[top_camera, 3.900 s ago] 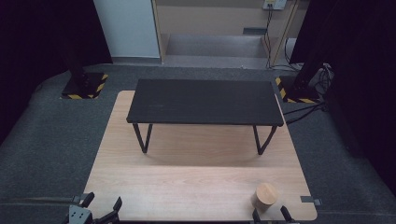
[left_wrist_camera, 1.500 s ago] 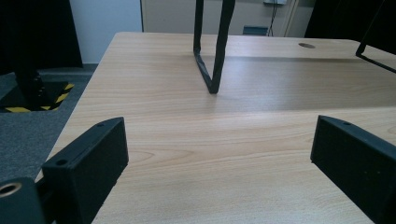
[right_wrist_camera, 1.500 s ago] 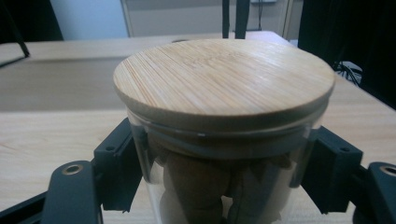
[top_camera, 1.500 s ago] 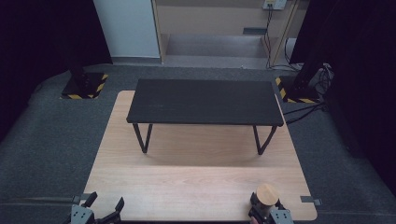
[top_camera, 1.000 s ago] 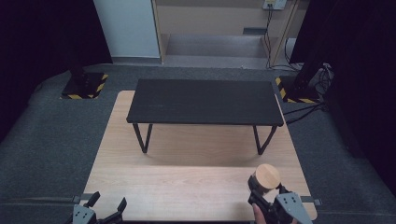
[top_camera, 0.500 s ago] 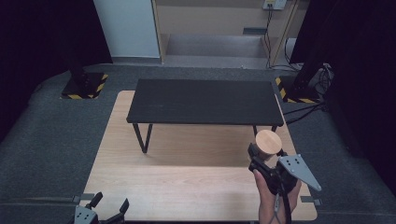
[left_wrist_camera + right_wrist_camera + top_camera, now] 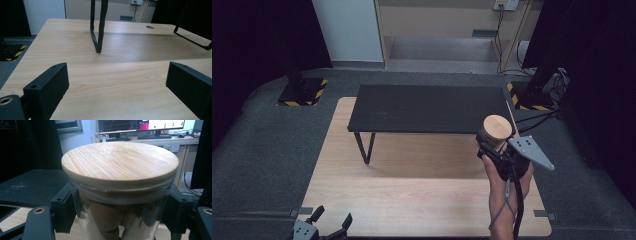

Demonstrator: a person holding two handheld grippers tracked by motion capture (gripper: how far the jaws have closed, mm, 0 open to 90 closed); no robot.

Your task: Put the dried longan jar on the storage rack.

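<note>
Right gripper (image 7: pixel 490 143) clamps the bamboo-lidded glass jar (image 7: pixel 496 131) upright at 3 o'clock, clear above the wooden surface (image 7: pixel 412 195), likely bound for the black riser shelf (image 7: pixel 427 107); left gripper (image 7: pixel 330 223) idles open at 7 o'clock.

The jar (image 7: pixel 120 220) has a clear, glossy glass wall and a pale bamboo lid (image 7: pixel 120 162) with fine straight grain, matt. The table (image 7: pixel 412 200) is light wood laminate, smooth with a soft sheen. The small black bench (image 7: pixel 427 107) looks matt; the floor (image 7: pixel 262 150) is grey carpet, rough.
</note>
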